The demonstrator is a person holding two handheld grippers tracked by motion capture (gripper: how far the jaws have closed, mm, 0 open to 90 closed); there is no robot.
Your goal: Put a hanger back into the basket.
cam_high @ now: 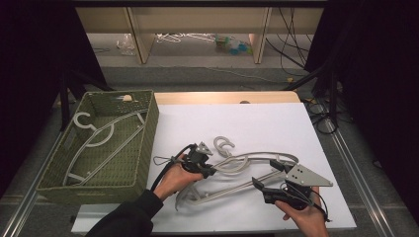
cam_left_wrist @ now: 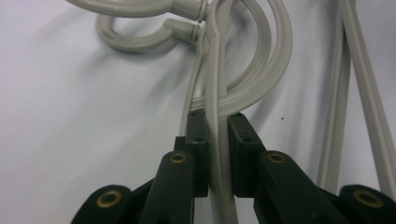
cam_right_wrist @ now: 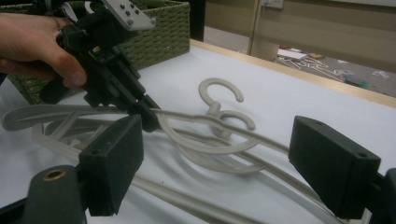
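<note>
Left gripper (cam_high: 211, 170) near the middle of the table (cam_high: 276, 123), jaws pinched tight on the thin arm of a grey hanger (cam_high: 257, 160); in the left gripper view, same gripper (cam_left_wrist: 218, 140) with that arm (cam_left_wrist: 215, 84) running straight up between the two pads, held close on both sides. Hooks (cam_left_wrist: 140, 39) of the hangers lying just beyond the jaws on the white surface.

Right gripper (cam_high: 264, 175) toward the front right edge of the table, jaws spread wide, nothing held; in the right gripper view, same gripper (cam_right_wrist: 229, 163) with its pads far apart and hanger bars (cam_right_wrist: 210, 144) passing through the gap without visible contact. Left gripper (cam_right_wrist: 140, 112) seen farther off there too, gripped by a hand (cam_right_wrist: 32, 44), biting the hanger arm.

Hangers piled and tangled mid-table, between the two grippers, at least two of them, hooks (cam_high: 224, 146) pointing toward the back edge. Exact count hard to tell from the overlap.

Green woven basket (cam_high: 148, 133) at the left edge of the table, partly overhanging it, with more grey hangers (cam_high: 99, 136) lying flat inside. Basket (cam_right_wrist: 159, 32) also in the background of the right gripper view, behind the left hand.

Dark sleeve (cam_high: 128, 217) coming in at the front edge, left of centre
</note>
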